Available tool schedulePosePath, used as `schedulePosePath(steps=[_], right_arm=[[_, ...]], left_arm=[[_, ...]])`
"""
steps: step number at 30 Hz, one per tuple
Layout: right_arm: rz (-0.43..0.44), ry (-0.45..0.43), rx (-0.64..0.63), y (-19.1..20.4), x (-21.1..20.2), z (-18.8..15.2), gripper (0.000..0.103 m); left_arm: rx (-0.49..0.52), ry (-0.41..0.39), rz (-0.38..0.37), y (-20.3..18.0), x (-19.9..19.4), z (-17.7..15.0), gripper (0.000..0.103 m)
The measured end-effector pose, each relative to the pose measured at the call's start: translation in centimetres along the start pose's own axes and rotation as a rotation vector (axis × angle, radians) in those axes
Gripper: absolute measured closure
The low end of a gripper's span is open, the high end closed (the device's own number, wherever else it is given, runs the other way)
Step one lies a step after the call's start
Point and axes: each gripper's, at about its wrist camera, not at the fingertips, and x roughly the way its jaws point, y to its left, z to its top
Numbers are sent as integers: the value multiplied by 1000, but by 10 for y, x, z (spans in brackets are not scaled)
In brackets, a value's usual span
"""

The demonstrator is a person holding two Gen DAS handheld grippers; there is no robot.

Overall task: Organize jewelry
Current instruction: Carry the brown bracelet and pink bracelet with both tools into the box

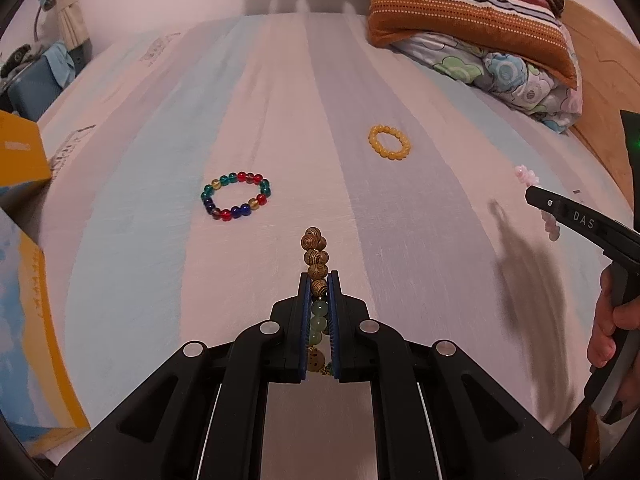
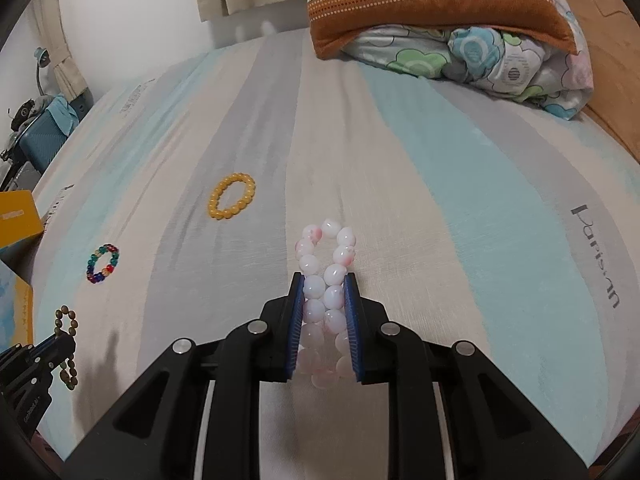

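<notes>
Left gripper point(image 1: 319, 280): jaws clamped on a wooden-bead bracelet point(image 1: 316, 254), brown striped beads standing out past the tips, green beads pinched deeper between the pads; strand running along the finger line, clear of the striped bedsheet point(image 1: 420, 208).

Right gripper point(image 2: 324, 280): jaws closed on a pink-and-white bead bracelet point(image 2: 326, 272), loop squeezed into two parallel rows, long axis along the fingers, free end arching beyond the tips.

Ahead and left of the left gripper: multicoloured glass-bead bracelet point(image 1: 236, 196), flat on the sheet, nearer to this hand. Ahead and right of it, farther off: yellow bead bracelet point(image 1: 390, 143), flat; seen ahead-left from the right gripper, lying between the two hands.

Far left edge: yellow-and-blue cardboard box point(image 1: 24, 160), probable drop point, nearer the left hand, well apart from the right. Far end: stacked pillow point(image 1: 460, 12) and floral quilt point(image 1: 512, 76).
</notes>
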Motion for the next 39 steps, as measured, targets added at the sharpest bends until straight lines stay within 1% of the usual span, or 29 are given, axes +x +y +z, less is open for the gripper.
schedulePosePath(steps=[10,24,31,39], right_arm=[[4,-38,-13,12,-45,-4,84],[27,-69,-37,53,-98,-20,84],[53,-83,-68,91,-117,-25,84],[92,-92,-106,138,-130,-23,84]], left_arm=[[-9,-24,15,12,-38,-12,96],[-56,-65,69,49,-98,-26,96],[-90,-78,92,79,-123,-34,96],[-124,-104,116,114,-150,-34,96]])
